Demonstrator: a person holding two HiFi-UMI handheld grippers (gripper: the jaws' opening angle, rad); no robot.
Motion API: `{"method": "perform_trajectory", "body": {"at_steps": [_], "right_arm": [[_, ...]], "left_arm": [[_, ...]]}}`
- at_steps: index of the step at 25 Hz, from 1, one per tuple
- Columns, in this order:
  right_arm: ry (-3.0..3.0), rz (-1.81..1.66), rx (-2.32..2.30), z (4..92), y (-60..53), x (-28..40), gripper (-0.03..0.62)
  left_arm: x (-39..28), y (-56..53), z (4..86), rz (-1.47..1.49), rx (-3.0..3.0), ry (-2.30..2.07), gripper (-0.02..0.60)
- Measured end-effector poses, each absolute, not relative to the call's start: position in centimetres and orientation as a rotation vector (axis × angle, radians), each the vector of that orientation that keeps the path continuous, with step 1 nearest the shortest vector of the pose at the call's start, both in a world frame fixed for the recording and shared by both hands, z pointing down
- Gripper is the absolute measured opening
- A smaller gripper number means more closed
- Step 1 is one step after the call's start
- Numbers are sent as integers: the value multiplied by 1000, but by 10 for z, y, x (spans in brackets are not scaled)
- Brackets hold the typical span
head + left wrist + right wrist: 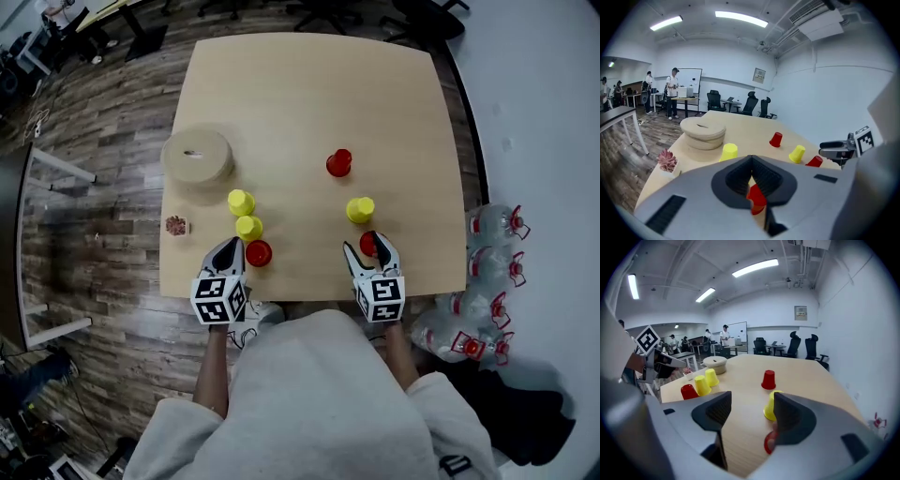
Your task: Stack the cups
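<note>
**Head view.** Six cups are spread singly over the surface.

- **Left tool**, lower left: the jaws are narrow with the tips together and nothing is gripped. Red cup A is just to its right. Yellow cups B and C are above that.
- **Right tool**, lower right: the jaws are wide. Red cup D is between them, close against the right-hand jaw and clear of the other.

Yellow cup E and red cup F are above D. A beige disc is at the left edge.
</note>
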State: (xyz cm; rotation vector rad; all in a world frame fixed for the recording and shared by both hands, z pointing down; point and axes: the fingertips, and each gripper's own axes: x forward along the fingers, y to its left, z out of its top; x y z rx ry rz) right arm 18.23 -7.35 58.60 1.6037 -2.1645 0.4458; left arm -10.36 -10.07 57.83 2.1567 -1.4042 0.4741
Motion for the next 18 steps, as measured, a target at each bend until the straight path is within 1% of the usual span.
{"method": "perform_trajectory", "body": {"at_steps": [6,10,14,18], "right_arm": [[-1968,555,1709,627,-62,239,285],[-1919,597,1715,648,-59,249,287],[-1898,593,1744,649,-66,254,273],[-1878,595,1767,650,-67,263,282]], "left_arm": [[-94,-106,576,485,2179,-1383,9],[-101,-103,577,484,2163,-1403,9],[-106,-104,576,477,2153,-1423,9],[-109,-103,575,473,2144,-1434,9]]}}
